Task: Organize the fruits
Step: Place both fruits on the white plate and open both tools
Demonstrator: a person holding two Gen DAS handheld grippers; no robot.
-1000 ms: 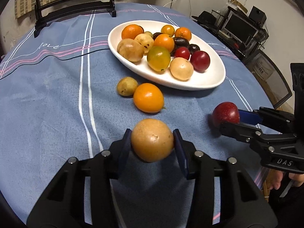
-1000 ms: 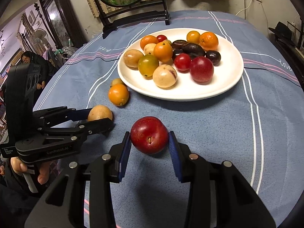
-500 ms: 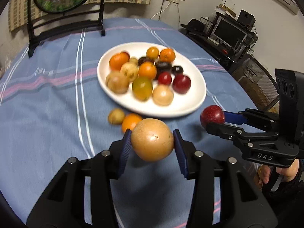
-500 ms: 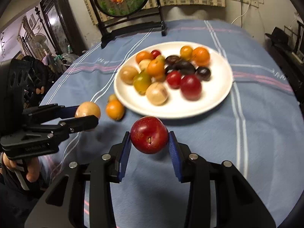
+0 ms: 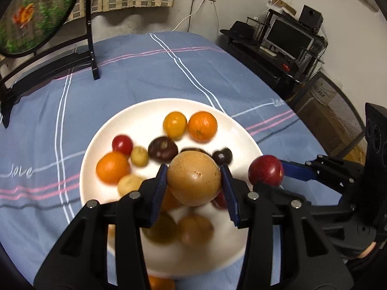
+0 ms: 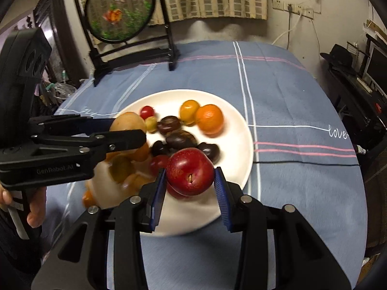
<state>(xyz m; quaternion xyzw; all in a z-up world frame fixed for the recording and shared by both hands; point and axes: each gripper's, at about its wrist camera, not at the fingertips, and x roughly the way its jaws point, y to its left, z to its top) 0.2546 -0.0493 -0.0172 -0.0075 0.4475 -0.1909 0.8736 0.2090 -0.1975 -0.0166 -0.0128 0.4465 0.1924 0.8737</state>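
Observation:
My left gripper [image 5: 194,179] is shut on a round tan fruit [image 5: 194,177] and holds it in the air above the white plate [image 5: 145,113]. My right gripper [image 6: 189,172] is shut on a red plum [image 6: 189,170] and holds it above the plate's near right part [image 6: 239,140]. The plate holds several fruits: oranges [image 5: 202,126], yellow ones, small red ones and dark plums [image 6: 180,139]. The right gripper with its plum [image 5: 265,172] shows at the right of the left wrist view. The left gripper with its tan fruit [image 6: 127,122] shows at the left of the right wrist view.
The plate sits on a blue striped tablecloth [image 5: 145,67]. A black stand with a round painted screen [image 6: 119,12] stands at the table's far edge. An orange fruit [image 5: 160,282] lies on the cloth by the plate's near rim. Shelves with a monitor [image 5: 287,38] stand right of the table.
Both grippers have risen and moved forward from the cloth to above the plate, each still holding its fruit. The plate now lies directly beneath them.

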